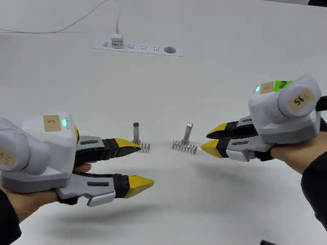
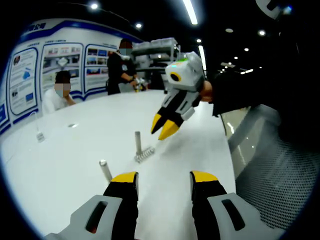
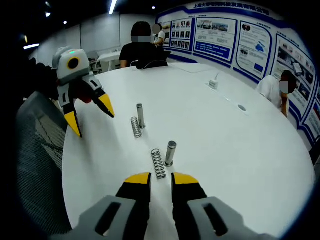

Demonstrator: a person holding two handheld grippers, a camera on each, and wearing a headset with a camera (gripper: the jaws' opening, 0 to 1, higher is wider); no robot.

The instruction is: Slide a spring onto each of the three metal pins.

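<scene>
Holding both grippers low w/ the work between them: left gripper wide open, empty; right gripper narrow, empty, I think pre-set for the thin coiled steel spring lying just beside the right upright metal pin. Left pin also bare, second spring at its base. I count 2 pins on the white table.

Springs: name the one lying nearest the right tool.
The spring beside the right-hand pin, just ahead of the right tool; the other spring lies by the left tool.
</scene>
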